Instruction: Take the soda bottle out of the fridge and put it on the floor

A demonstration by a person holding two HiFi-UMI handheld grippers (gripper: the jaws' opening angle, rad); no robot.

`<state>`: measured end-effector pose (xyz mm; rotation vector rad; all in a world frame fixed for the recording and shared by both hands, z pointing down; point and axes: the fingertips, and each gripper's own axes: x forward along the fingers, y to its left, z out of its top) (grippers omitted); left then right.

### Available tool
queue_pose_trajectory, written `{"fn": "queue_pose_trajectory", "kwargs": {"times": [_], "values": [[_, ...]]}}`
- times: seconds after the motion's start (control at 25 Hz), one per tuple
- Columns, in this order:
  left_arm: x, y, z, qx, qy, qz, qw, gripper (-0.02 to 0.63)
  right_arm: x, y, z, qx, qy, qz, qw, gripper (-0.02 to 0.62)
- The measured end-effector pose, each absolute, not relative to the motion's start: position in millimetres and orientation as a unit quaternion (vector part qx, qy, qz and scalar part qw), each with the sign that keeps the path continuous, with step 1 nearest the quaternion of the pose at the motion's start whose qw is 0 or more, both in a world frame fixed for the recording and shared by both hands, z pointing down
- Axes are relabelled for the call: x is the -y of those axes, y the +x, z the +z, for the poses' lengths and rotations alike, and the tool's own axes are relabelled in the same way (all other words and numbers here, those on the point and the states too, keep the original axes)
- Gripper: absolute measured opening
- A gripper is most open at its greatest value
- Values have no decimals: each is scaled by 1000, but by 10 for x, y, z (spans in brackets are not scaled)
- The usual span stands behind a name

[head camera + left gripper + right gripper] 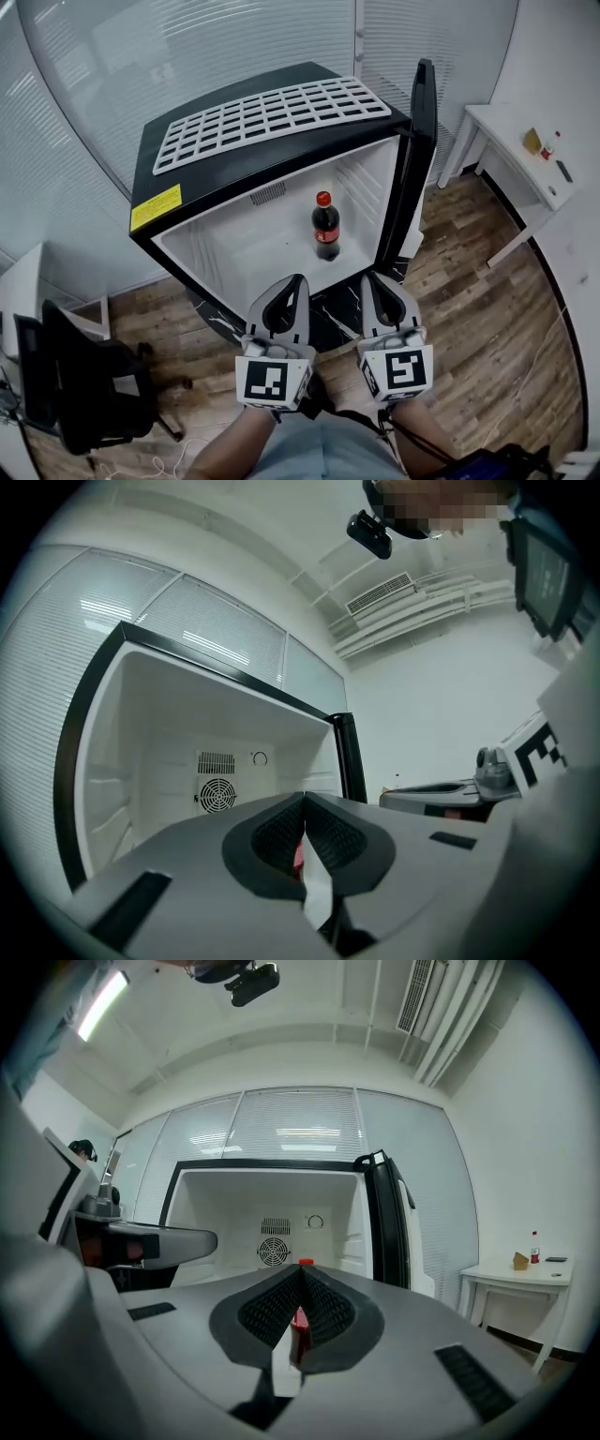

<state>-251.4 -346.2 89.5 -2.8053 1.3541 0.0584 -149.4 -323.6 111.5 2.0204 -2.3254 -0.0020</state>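
A dark soda bottle with a red cap and red label stands upright inside the open black fridge, towards the right of its white interior. Both grippers are held level in front of the fridge opening, side by side and short of the bottle. My left gripper is shut with nothing in it, and my right gripper is shut and empty too. In the left gripper view the jaws meet, with a sliver of red bottle behind them. The bottle's cap shows just above my closed right gripper.
The fridge door stands open at the right. A white wire rack lies on the fridge top. A white table with small items is at the far right, an office chair at the lower left. The floor is wood.
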Motion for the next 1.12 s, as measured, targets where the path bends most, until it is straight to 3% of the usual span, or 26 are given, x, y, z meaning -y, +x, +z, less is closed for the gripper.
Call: {"fn": "queue_pose_trajectory", "kwargs": {"times": [1.12], "values": [[4282, -2389, 861, -520, -854, 28, 6, 17, 4259, -1506, 889, 830, 555, -36, 44, 32]]}}
